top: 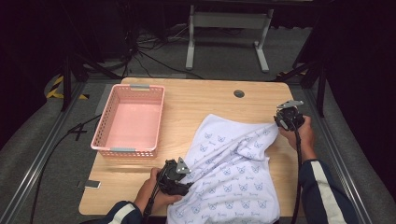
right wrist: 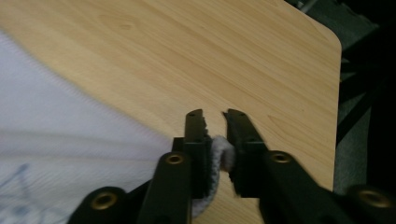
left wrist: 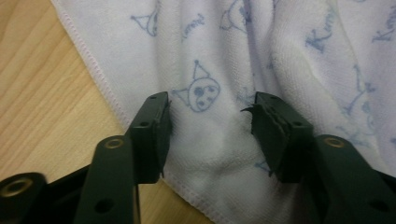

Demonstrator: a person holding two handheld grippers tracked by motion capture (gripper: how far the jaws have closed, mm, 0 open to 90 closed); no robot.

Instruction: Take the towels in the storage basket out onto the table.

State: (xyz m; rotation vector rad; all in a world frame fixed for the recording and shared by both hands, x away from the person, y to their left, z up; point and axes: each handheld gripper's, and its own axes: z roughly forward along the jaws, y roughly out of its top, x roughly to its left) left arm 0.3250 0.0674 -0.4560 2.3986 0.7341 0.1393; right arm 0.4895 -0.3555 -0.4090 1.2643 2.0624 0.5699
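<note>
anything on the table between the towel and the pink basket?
Nothing visible. Bare wood lies between the towel and the pink basket, which looks empty. The right gripper pinches a towel edge; the left gripper straddles the cloth.

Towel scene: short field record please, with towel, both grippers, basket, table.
towel: white with blue cartoon print, rumpled on the table, stretched between the two grippers
left gripper: jaws apart astride the towel's near edge, not pressing it
right gripper: jaws pinching a towel corner
basket: pink, empty, left of the towel
table: light wood
</note>
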